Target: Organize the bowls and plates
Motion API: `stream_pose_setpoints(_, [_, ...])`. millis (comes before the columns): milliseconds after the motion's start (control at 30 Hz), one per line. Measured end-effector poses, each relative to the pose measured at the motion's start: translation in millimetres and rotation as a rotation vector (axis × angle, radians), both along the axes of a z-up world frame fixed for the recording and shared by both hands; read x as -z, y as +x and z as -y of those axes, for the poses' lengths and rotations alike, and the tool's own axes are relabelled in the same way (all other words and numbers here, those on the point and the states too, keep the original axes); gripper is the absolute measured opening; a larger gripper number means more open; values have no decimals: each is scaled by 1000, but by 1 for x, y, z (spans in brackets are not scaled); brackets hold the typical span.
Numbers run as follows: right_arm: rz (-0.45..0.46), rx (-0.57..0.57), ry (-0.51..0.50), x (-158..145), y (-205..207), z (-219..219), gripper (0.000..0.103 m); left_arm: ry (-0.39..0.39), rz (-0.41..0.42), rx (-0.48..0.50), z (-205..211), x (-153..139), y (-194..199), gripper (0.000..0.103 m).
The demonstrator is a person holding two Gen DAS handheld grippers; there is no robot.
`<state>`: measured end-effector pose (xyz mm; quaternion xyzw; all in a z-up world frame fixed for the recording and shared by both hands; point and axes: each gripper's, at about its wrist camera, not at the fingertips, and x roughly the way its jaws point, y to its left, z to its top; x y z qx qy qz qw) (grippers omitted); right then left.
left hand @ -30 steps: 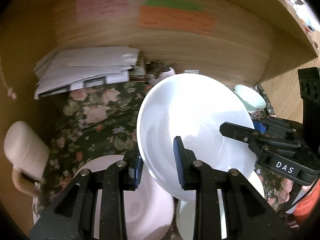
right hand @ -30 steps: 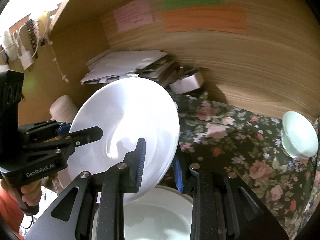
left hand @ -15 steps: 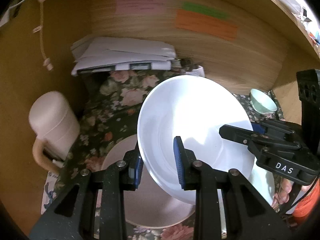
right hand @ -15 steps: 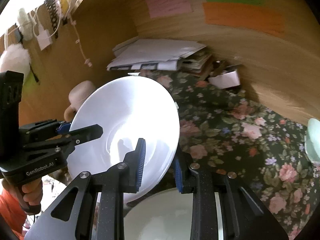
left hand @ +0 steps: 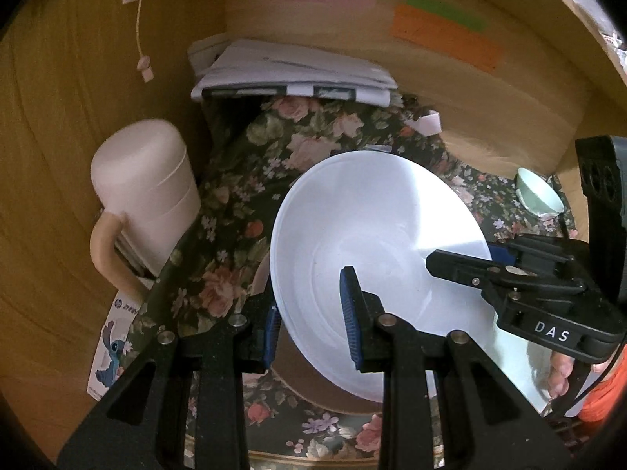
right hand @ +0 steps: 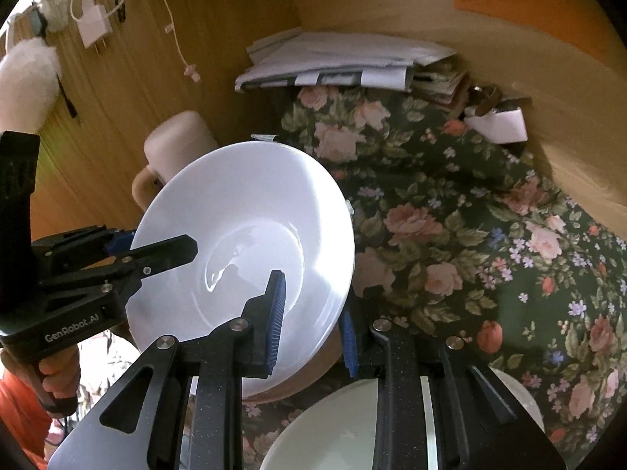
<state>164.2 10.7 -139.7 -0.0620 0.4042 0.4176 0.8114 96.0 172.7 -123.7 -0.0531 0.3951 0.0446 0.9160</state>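
The left gripper (left hand: 311,313) and the right gripper (right hand: 311,319) are both pinching the rim of one white plate (left hand: 376,262), each with a blue-padded finger on either face, so the plate is hanging tilted in the air between them over the near edge of the desk (right hand: 450,211); sharing the load from two opposite sides is probably steadying a wide, smooth dish that one narrow pinch would let swing; directly beneath it a beige plate (left hand: 313,387) is lying flat on the floral cloth, and it looks to be the stack the white one is heading for; a pale bowl (right hand: 337,434) is sitting at the near edge under the right gripper; the right gripper's body is reading "DAS" and the left one's "GenRobot.AI"; by the left edge a lidded cream mug (left hand: 145,192) is standing on a card showing a blue cartoon figure and an "hp" logo; towards the right edge a small green bowl (left hand: 539,196) is waiting apart; at the far edge papers (left hand: 290,74) are piling against the wooden wall, where pink, green and orange notes are carrying writing too blurred to read.
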Motion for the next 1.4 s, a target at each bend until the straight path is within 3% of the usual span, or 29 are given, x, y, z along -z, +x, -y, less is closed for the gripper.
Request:
stream_pose_setpoints(633, [-57,-37,-74,18,6,-10,26,-34,-55,7,-14,29,2,28])
stream_pose_setpoints(1400, [-30,-20,-60,5,5,4,26,33,-52,-11,-10,29,11,26])
